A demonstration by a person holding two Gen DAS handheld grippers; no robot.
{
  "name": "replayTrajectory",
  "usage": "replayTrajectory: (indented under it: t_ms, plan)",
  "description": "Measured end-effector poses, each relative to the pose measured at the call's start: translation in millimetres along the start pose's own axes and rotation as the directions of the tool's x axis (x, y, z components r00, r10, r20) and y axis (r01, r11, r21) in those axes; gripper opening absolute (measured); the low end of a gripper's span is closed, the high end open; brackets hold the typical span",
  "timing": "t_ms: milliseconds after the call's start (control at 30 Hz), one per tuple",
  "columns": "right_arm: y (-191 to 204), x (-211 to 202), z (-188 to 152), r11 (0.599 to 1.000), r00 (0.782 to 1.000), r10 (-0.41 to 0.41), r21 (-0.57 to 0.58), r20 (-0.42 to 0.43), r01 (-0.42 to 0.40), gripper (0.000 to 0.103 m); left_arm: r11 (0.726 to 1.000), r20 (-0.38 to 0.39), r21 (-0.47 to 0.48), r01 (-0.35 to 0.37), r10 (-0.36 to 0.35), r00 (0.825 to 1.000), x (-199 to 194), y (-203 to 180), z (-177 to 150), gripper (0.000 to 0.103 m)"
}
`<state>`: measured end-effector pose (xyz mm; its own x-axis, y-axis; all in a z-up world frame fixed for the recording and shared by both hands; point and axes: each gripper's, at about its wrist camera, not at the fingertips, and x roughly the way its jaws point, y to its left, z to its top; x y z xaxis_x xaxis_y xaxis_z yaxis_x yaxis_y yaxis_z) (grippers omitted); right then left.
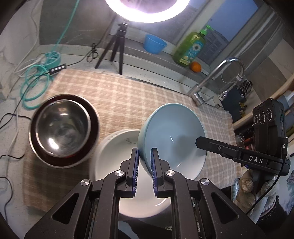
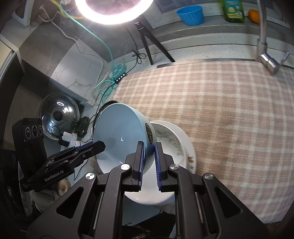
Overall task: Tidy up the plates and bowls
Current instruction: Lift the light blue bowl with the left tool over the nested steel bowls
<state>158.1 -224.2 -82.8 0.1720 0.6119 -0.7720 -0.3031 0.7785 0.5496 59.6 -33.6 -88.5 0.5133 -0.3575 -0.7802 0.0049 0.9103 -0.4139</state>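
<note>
In the left wrist view, the left gripper (image 1: 144, 152) was clamped on the near rim of a blue bowl (image 1: 172, 139), its blue pads on either side of the wall. The bowl was tilted, lifted over a white bowl (image 1: 114, 152) on the checked cloth (image 1: 128, 99). The right gripper (image 1: 200, 142) reached in from the right, its tip at the bowl's far rim. A steel bowl (image 1: 62, 126) sat on a dark plate (image 1: 91, 126) to the left on the cloth. A ring light (image 1: 147, 14), a tripod (image 1: 115, 47), a blue tub (image 1: 154, 44), a green bottle (image 1: 191, 47), an orange (image 1: 195, 66) and a tap (image 1: 213, 75) stood behind.

In the right wrist view, the right gripper (image 2: 148, 147) gripped the opposite rim of the blue bowl (image 2: 119, 132), one pad inside and one outside. The white bowl (image 2: 176, 139) lay just beyond and below it. The left gripper (image 2: 100, 145) met the bowl's rim from the left. A pot lid (image 2: 58, 115) lay off the cloth (image 2: 220, 110).
</note>
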Motion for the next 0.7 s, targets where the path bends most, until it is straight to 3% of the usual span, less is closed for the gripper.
replayTrajectory:
  t_ms: [700]
  plan:
    - [92.4,98.5,45.4,0.995,0.997,0.037,-0.094,-0.072,-0.043,0.012,0.984,0.038,-0.162,-0.077,0.084,0.996,-31.2,110.8,17.1,0.011]
